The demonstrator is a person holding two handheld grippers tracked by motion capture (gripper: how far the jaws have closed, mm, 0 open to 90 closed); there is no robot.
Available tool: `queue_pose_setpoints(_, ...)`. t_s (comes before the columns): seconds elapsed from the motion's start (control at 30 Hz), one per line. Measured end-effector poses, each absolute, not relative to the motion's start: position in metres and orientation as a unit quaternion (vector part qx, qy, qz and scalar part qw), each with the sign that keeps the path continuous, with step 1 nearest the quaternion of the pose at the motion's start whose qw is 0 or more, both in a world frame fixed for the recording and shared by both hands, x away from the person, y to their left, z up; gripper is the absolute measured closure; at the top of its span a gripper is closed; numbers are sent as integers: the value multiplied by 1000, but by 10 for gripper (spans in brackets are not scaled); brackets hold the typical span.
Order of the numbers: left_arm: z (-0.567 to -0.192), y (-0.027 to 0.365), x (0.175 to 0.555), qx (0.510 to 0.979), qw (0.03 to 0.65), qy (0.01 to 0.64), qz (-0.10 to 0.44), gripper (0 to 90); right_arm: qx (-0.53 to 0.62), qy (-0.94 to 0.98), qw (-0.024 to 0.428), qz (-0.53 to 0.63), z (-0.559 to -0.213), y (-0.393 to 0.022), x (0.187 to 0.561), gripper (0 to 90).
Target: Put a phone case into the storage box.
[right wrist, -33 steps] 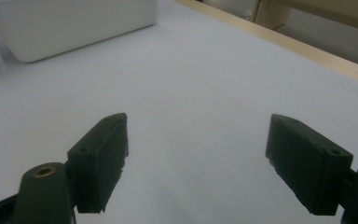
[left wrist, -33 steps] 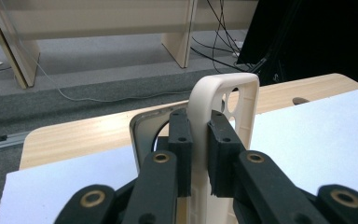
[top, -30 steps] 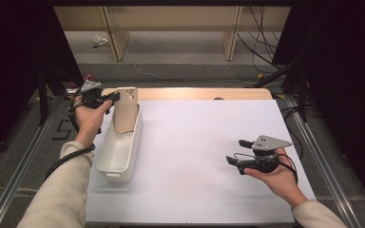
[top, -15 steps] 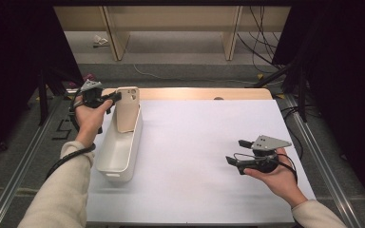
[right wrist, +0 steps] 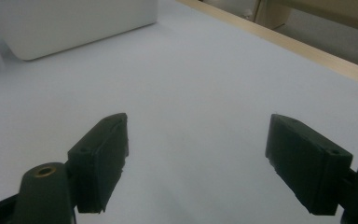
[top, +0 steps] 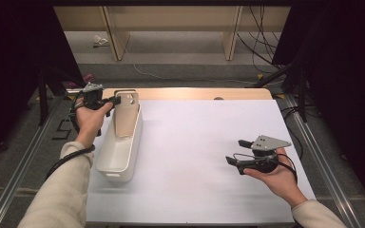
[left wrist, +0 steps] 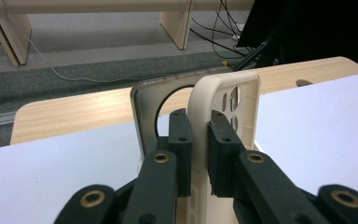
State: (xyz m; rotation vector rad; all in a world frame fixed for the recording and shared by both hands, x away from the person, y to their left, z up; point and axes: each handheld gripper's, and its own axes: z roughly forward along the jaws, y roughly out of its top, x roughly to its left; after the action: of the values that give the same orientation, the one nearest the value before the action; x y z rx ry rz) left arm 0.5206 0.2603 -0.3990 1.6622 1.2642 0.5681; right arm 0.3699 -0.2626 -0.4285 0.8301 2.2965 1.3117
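Observation:
A beige phone case (top: 126, 116) stands upright in the far end of a long white bin (top: 105, 159) at the table's left. My left gripper (top: 118, 100) reaches in from the left and is shut on the case's upper edge. In the left gripper view both black pads (left wrist: 223, 149) press on the rim of the beige case (left wrist: 223, 86), and a second, grey-rimmed case (left wrist: 142, 105) with a dark ring stands just behind it. My right gripper (top: 235, 152) rests low over the table at the right, held by a hand, its jaws wide open (right wrist: 196, 158) with nothing between them.
A white sheet (top: 195, 137) covers the table, with a wooden strip (top: 195, 93) along its far edge. The bin's corner (right wrist: 74, 23) lies ahead of the right gripper. Wooden shelf legs and cables stand on the floor beyond the table.

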Motion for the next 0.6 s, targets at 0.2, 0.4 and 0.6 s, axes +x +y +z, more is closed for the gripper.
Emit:
queue_pose_setpoints(0.2, -402, 261, 522, 677, 468, 517, 239, 802, 294, 815, 182, 465, -429, -263, 370, 222)
queue_pose_setpoints(0.4, -404, 260, 524, 677, 457, 519, 250, 780, 294, 815, 182, 465, -428, -263, 370, 222)
queue_pose_setpoints(0.6, -405, 258, 526, 680, 446, 520, 262, 755, 292, 816, 182, 465, -429, -262, 370, 222)
